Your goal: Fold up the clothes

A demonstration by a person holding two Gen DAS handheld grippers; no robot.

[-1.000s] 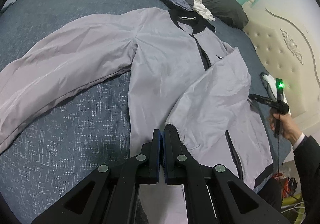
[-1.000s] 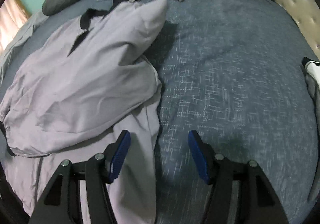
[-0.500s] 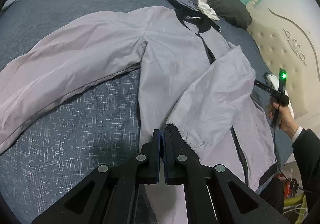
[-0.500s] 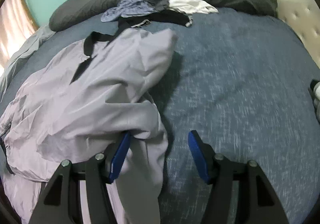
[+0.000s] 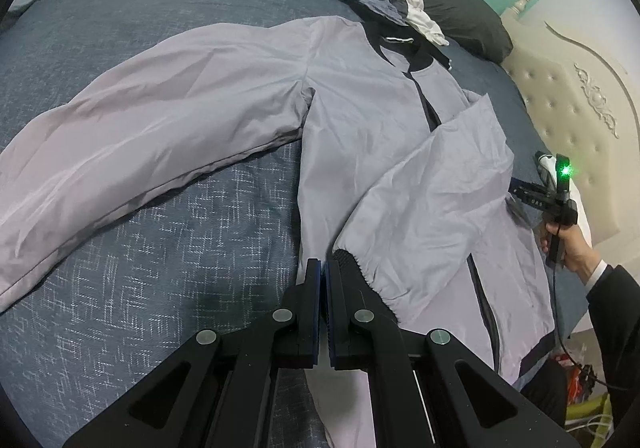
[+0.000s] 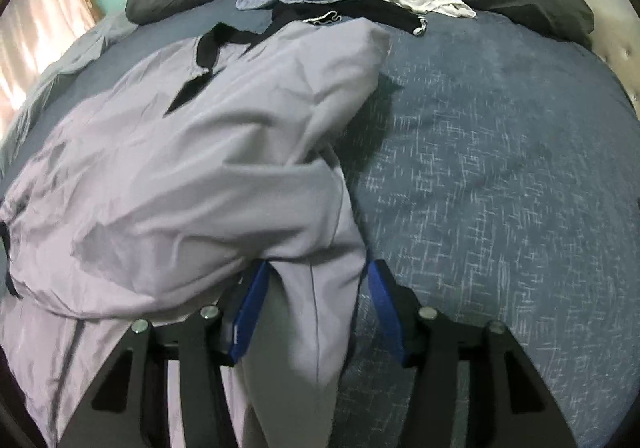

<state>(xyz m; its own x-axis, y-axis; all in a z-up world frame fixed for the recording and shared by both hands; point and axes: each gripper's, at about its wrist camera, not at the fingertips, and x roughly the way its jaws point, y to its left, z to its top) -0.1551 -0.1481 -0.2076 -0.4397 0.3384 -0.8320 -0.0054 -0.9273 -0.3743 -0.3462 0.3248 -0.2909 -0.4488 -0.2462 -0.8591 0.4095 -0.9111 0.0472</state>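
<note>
While one sleeve (image 5: 424,192) lies folded over the jacket (image 5: 360,108), the 9 o'clock sleeve (image 5: 140,128) remains; left hand-held gripper (image 5: 323,268) pressed together, right hand-held gripper (image 6: 316,288) closing around the side edge

A pale lilac-grey jacket (image 5: 360,120) lies face up on the dark blue bed (image 5: 160,248), its black collar toward the black pillow (image 5: 460,8). One sleeve stretches flat away from the body; the other, with a gathered black cuff, is folded across the zipped front.
</note>
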